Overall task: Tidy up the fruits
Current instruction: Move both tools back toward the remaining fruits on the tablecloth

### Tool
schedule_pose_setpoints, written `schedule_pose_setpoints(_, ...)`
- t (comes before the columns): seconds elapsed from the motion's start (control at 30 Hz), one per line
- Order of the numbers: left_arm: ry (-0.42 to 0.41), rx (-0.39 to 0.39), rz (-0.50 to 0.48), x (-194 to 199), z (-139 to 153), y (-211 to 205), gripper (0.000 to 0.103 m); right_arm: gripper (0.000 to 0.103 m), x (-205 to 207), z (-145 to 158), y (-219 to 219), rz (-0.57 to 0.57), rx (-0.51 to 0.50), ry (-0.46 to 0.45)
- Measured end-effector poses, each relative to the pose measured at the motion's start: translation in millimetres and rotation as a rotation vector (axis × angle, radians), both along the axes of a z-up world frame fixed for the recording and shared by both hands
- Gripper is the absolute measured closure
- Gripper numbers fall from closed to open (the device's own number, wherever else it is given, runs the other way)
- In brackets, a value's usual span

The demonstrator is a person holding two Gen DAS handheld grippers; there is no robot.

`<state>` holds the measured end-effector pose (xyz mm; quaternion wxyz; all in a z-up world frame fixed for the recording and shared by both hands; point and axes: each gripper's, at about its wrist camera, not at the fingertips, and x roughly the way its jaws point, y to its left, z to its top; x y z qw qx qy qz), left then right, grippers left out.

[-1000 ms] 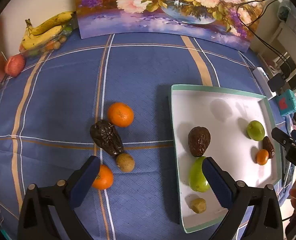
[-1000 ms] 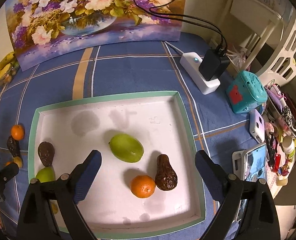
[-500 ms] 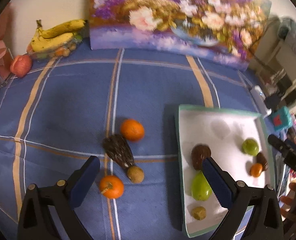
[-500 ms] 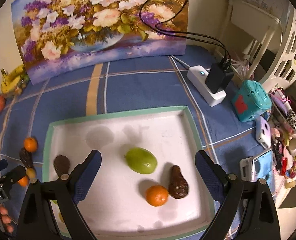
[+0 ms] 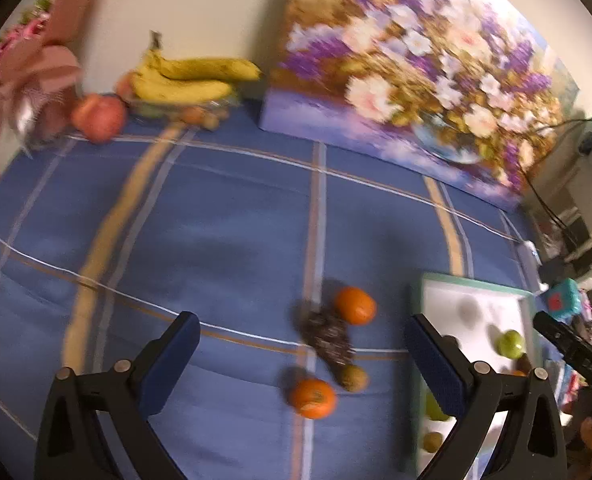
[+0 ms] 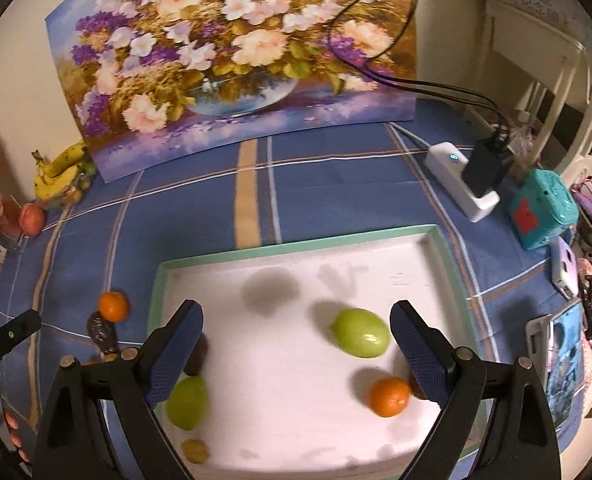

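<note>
Four fruits lay beside the white green-rimmed tray (image 5: pixel 472 280), so the empty, released left claw (image 5: pixel 300 354) hovered over them.

Motion blur smears the left wrist view. The right claw's (image 6: pixel 296 344) finger (image 6: pixel 424 354) hides most of a dark fruit (image 6: pixel 416 388); the other finger (image 6: pixel 173 354) covers part of another dark fruit (image 6: pixel 197 356).

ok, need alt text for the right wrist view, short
The open right gripper hangs over a white tray with a green rim, holding nothing; in the tray lie two green fruits, an orange and some smaller dark and brown pieces. The tray rests on a blue plaid tablecloth, with a flower painting behind.
</note>
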<state>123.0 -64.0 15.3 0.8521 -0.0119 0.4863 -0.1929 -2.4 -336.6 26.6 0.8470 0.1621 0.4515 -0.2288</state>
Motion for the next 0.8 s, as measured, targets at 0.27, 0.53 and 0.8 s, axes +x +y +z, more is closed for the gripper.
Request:
schedule_pose_setpoints(0.27, -0.015, -0.009, 0.123, 12, 5, 49, 0.0, 0.008, 28, 1, 39, 0.093, 0.022, -0.032)
schedule_pose_setpoints(0.53, 0.083, -0.012, 0.188, 14, -17, 77, 0.0, 0.008, 56, -10, 90, 0.197, 0.054, -0.004)
schedule_pose_setpoints(0.8, 0.157, -0.004, 0.198, 13, -44, 79, 0.001, 0.009, 66, -28, 119, 0.22, 0.069, 0.022)
